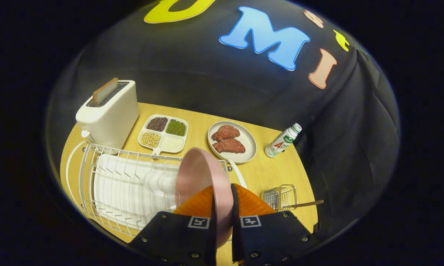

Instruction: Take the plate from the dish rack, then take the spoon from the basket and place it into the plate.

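1. The gripper (pixel 222 207) is holding the pink plate (pixel 203 181). Its two fingers are squeezed close on the plate's rim, one on each side, so the plate stands on its edge between them

2. The plate looks lifted up over the near end of the white dish rack (pixel 115 184). I cannot tell for sure if its bottom edge is free of the wires, because the fingers hide that part

3. So the first job, taking the plate from the rack, looks like it is well under way but not finished. The plate is not lying flat on the wooden table (pixel 273 173) yet

4. The spoon (pixel 307 203) is in the small wire basket (pixel 280 196), just beside the fingers. Its long handle pokes out over the side. Nobody has picked it up, so the second job is not started

5. What is left, I think: put the plate down flat on a bare bit of table, let go, grab the spoon, and lay it in the plate

6. Other things sit farther back on the table: a white toaster (pixel 109 114) with a slice in it, a tray of beans (pixel 164 133), a dish with meat (pixel 232 141) and a small bottle (pixel 283 140). The plate should be kept away from these
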The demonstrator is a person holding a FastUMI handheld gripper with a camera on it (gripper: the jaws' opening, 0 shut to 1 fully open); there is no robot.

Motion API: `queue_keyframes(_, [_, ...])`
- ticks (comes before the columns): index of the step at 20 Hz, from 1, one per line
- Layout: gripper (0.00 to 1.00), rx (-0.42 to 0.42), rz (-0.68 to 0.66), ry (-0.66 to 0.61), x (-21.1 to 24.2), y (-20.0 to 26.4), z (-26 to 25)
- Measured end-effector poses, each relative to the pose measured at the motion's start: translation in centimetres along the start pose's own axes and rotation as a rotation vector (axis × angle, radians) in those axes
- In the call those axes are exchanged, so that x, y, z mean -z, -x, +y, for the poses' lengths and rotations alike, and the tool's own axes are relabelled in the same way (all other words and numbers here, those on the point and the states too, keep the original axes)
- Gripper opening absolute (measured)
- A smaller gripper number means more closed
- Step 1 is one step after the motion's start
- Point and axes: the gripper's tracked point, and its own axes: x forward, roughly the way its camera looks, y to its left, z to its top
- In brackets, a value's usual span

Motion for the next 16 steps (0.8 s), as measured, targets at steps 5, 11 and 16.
queue_keyframes(5, [0.16,0.004,-0.059,-0.004,-1.8,1.3,-1.6])
queue_keyframes(11, [0.16,-0.147,-0.117,-0.076,-1.9,3.2,-6.5])
queue_keyframes(16, [0.16,-0.268,-0.144,-0.168,-0.1,5.0,-12.3])
